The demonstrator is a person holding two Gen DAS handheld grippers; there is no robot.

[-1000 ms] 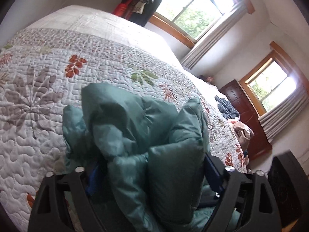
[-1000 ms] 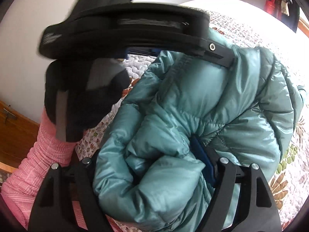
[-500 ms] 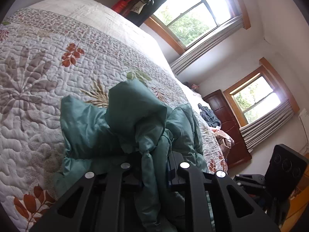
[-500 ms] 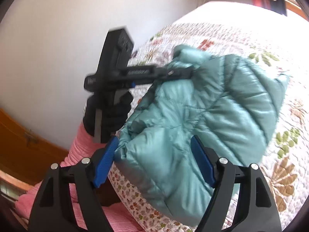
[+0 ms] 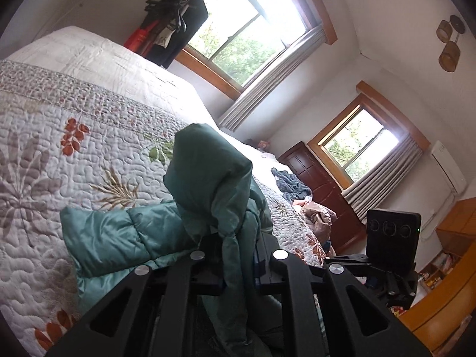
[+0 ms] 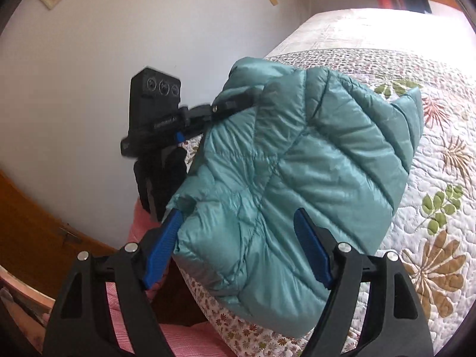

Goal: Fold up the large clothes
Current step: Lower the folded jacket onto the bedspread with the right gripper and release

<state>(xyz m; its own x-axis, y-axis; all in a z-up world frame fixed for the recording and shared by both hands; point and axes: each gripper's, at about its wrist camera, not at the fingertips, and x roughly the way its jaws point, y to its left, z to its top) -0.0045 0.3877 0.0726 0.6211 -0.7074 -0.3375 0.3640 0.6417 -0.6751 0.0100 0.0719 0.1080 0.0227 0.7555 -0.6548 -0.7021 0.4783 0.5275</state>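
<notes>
Left wrist view: left gripper, lower centre, pinches a twisted fold of the teal puffer jacket, lifting it off the floral quilt, likely to carry an edge over. Right wrist view: right gripper spread wide, blue pads flanking the jacket's bundle without clamping, probably steadying.

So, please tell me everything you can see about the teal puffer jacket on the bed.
The teal puffer jacket is shiny, quilted in padded stitched bands, and looks like thin nylon. It lies bunched and partly folded at the edge of the floral quilt. The left gripper is shut on a twisted fold that stands up from it. The right gripper is open, its blue pads on either side of the bundle.
</notes>
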